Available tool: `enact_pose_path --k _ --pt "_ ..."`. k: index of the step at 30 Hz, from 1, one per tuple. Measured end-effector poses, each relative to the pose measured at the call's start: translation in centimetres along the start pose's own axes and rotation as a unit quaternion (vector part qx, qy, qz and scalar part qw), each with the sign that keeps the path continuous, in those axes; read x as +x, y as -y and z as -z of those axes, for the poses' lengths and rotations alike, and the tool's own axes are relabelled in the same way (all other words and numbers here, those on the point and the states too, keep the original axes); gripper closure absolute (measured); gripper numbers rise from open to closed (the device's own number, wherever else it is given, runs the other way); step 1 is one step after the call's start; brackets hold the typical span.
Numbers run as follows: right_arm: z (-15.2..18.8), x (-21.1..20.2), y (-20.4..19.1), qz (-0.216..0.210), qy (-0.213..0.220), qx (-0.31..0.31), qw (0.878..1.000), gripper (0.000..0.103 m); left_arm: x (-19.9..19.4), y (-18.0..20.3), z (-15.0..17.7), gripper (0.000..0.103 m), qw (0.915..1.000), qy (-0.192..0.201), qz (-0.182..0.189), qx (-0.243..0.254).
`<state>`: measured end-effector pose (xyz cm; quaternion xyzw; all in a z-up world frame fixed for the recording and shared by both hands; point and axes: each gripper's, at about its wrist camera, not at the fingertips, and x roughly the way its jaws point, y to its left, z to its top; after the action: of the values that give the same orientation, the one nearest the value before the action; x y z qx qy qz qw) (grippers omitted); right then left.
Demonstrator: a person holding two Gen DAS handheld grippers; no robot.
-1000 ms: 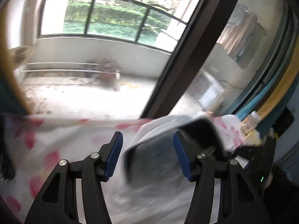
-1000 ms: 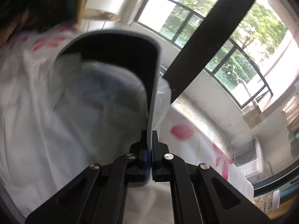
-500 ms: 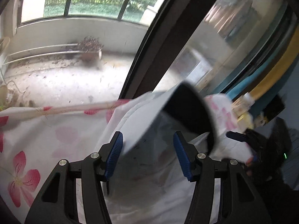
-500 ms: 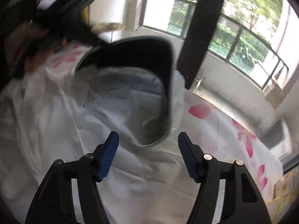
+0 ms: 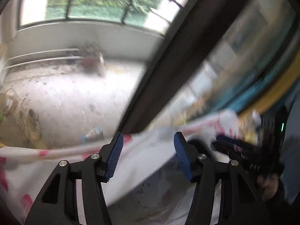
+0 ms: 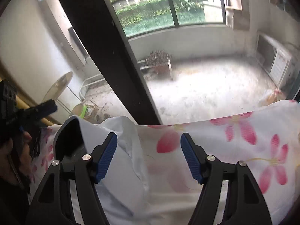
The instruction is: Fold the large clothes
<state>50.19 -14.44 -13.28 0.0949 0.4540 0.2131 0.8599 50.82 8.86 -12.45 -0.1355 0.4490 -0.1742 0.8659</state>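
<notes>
A pale white-blue garment (image 6: pixel 120 161) with a dark inner lining (image 6: pixel 68 140) lies on a bed sheet printed with pink flowers (image 6: pixel 241 142). My right gripper (image 6: pixel 149 156) is open and empty above the garment's edge and the sheet. My left gripper (image 5: pixel 148 158) is open and empty over the same garment (image 5: pixel 142 172), in a blurred view. The right gripper shows at the right of the left wrist view (image 5: pixel 234 148). The left gripper shows at the left of the right wrist view (image 6: pixel 37 110).
A dark window post (image 6: pixel 105 52) rises just beyond the bed. Behind the glass is a balcony floor (image 6: pixel 206 88) with a potted plant (image 6: pixel 159 60) and a white appliance (image 6: pixel 273 63). Yellow and teal trim (image 5: pixel 271 86) runs at the right.
My right gripper opened, let go of the garment and drew back to the right. The garment dropped flat onto the sheet. My left gripper stayed open and swung, blurring its view.
</notes>
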Motion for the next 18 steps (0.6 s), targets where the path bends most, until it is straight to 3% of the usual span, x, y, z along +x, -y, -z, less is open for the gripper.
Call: enact_pose_path --k 3,8,13,18 --pt "0.7 1.7 -1.5 -0.011 -0.025 -0.016 0.999 0.033 0.4 1.4 2.3 0.044 0.9989 -0.017 0.000 0.043" --pt "2.8 1.5 -2.4 -0.004 -0.041 -0.069 0.997 0.030 -0.9 0.8 5.9 0.044 0.9975 -0.040 0.013 0.056" --pt "4.8 1.7 -3.1 0.008 -0.069 -0.132 0.989 0.022 -0.6 0.2 9.5 0.044 0.9926 -0.076 -0.023 0.091" --pt "6.0 2.2 -3.2 0.017 -0.084 -0.158 0.984 0.022 -1.0 0.6 10.7 0.044 0.9913 -0.071 -0.039 0.104"
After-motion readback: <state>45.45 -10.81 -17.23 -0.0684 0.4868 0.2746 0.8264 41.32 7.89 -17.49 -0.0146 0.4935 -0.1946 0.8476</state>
